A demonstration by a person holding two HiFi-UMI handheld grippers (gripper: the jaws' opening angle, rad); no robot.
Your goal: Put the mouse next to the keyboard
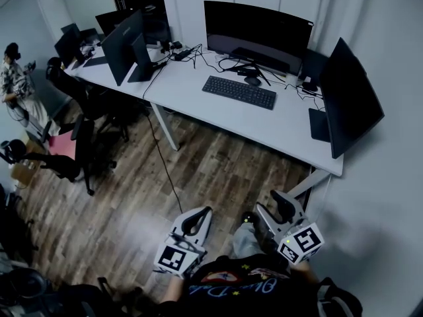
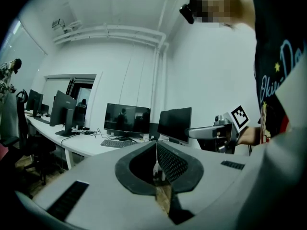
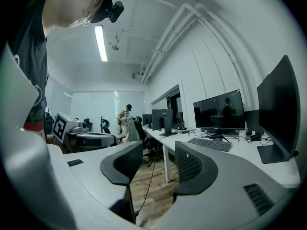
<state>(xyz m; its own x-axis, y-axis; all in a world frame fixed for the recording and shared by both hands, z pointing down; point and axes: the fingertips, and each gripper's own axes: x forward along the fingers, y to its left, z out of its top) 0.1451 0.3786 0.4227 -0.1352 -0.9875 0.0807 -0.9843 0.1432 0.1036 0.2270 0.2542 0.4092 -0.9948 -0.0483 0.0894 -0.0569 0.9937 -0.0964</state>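
A black keyboard [image 1: 239, 92] lies on the long white desk [image 1: 198, 104], in front of a wide curved monitor [image 1: 258, 33]. A dark mouse [image 1: 252, 81] sits just behind the keyboard, near the monitor's stand. Both grippers are held low over the wooden floor, well short of the desk. My left gripper [image 1: 203, 214] has its dark pads pressed together with nothing between them [image 2: 156, 150]. My right gripper [image 1: 274, 207] stands open, its pads [image 3: 128, 161] apart with only floor showing in the gap [image 3: 156, 159]. The keyboard also shows far off in the left gripper view [image 2: 116, 143] and the right gripper view [image 3: 209, 144].
A second monitor [image 1: 350, 101] stands at the desk's right end and more screens [image 1: 125, 45] at its left. Black office chairs [image 1: 79, 144] stand on the floor to the left. A cable [image 1: 162, 157] hangs from the desk. A person [image 1: 13, 74] stands far left.
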